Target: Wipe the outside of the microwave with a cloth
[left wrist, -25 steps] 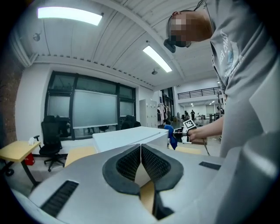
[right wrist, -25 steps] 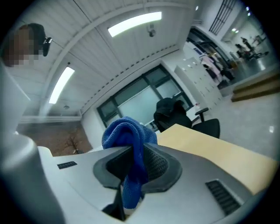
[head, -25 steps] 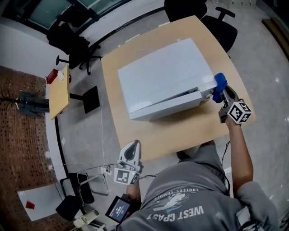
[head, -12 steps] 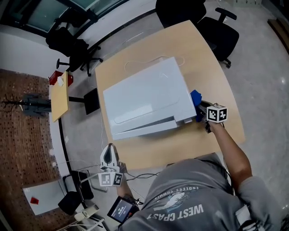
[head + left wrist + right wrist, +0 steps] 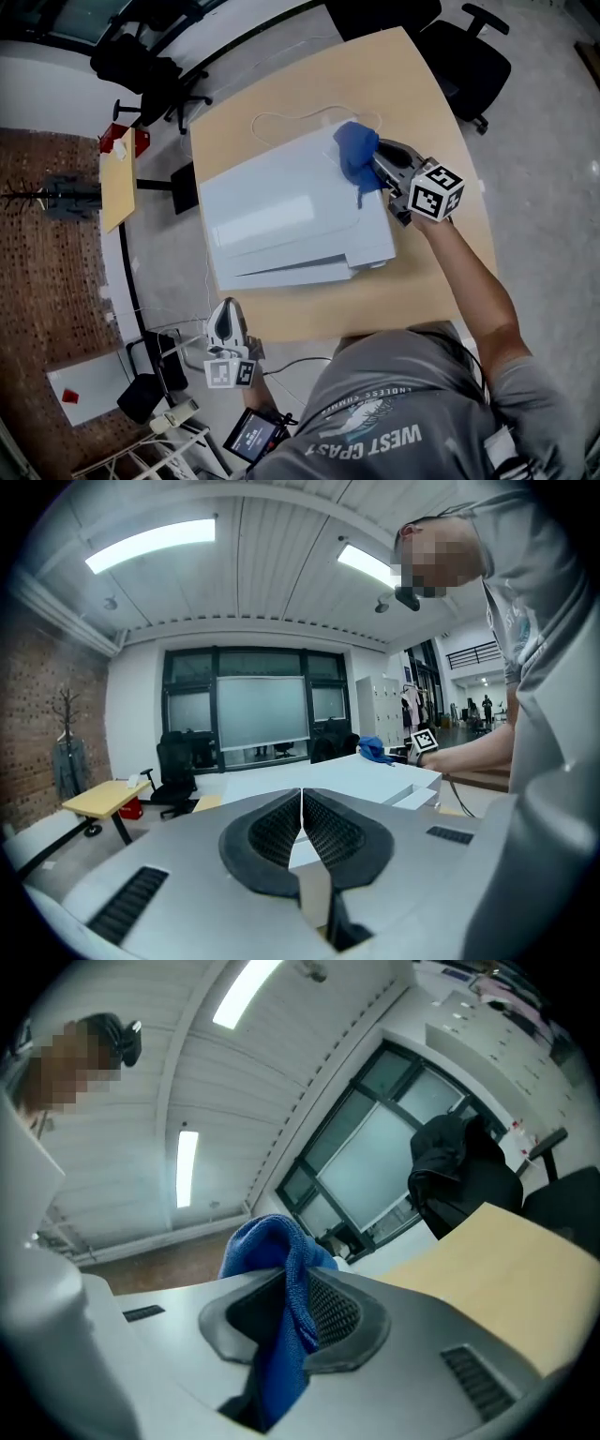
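A white microwave [image 5: 291, 211] stands on the light wooden table [image 5: 450, 244]. My right gripper [image 5: 380, 161] is shut on a blue cloth [image 5: 356, 153], which it holds over the microwave's top at its far right corner. In the right gripper view the cloth [image 5: 267, 1237] is bunched between the jaws of the right gripper [image 5: 291, 1283] and hangs down. My left gripper [image 5: 225, 323] is off the table's near left edge, shut with nothing in it. The left gripper view shows the left gripper [image 5: 301, 808] with its pads touching, with the microwave [image 5: 347, 775] and cloth [image 5: 373, 749] beyond.
A white cable [image 5: 281, 122] loops on the table behind the microwave. Black office chairs [image 5: 469, 56] [image 5: 141, 66] stand beyond the table. A small side table [image 5: 117, 178] is at the left. A handheld screen [image 5: 248, 436] and cables lie near my body.
My right gripper has carried the cloth from the microwave's right side up onto its top far right corner. The left gripper has drifted left and nearer my body and stays shut.
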